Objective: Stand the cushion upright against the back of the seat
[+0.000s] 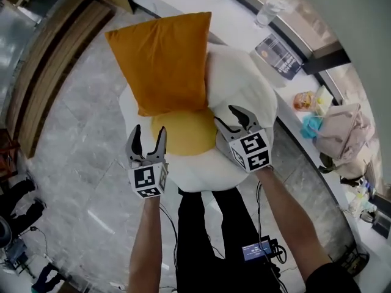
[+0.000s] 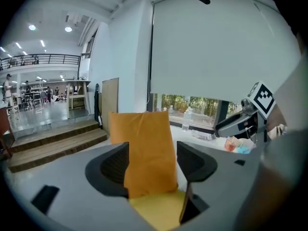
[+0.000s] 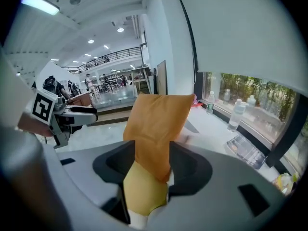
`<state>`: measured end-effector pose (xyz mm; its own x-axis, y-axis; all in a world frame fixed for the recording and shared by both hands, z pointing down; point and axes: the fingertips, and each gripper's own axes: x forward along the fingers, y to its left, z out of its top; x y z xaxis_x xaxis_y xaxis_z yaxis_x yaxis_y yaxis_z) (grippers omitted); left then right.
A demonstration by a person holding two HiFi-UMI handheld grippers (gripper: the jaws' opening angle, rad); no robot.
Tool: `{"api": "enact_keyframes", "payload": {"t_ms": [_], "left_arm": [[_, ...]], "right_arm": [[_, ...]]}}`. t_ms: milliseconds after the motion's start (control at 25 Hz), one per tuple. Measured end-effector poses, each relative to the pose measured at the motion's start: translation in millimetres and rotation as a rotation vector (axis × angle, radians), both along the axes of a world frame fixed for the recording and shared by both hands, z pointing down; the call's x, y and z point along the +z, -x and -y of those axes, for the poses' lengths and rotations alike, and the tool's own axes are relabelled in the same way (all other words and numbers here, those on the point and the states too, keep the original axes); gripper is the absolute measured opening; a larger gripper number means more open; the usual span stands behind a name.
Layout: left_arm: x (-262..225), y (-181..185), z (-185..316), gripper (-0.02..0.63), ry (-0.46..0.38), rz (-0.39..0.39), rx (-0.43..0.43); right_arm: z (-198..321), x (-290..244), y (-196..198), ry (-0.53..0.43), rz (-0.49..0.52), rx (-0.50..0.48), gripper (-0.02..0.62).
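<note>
Orange cushion [image 1: 162, 63] upright against white seat [image 1: 244, 81]

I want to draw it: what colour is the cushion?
The cushion is plain orange, clearest in the head view.

The person is stretching both bare forearms forward, the left forearm [image 1: 146, 243] running nearly straight up the head view and the right forearm [image 1: 288, 215] slanting in from the lower right. The left hand-held gripper [image 1: 148, 134] is pointing ahead with its jaws standing apart. The right hand-held gripper [image 1: 234, 118] is tilting a little toward the left one, its jaws apart as well, and the two are hanging side by side without touching.
</note>
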<state>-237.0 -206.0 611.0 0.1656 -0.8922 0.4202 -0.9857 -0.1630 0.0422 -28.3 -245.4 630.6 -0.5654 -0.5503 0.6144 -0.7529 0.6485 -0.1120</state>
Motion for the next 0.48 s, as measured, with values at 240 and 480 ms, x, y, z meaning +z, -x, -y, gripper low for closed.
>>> {"api": "enact_keyframes", "payload": {"t_ms": [240, 480], "left_arm": [[-65, -17, -13, 0.262, -0.038, 0.004, 0.023], [-132, -38, -27, 0.15, -0.072, 0.015, 0.065]], "right_arm": [[-12, -67, -19, -0.038, 0.024, 0.017, 0.196], [-27, -143, -25, -0.094, 0.049, -0.052, 0.137]]}}
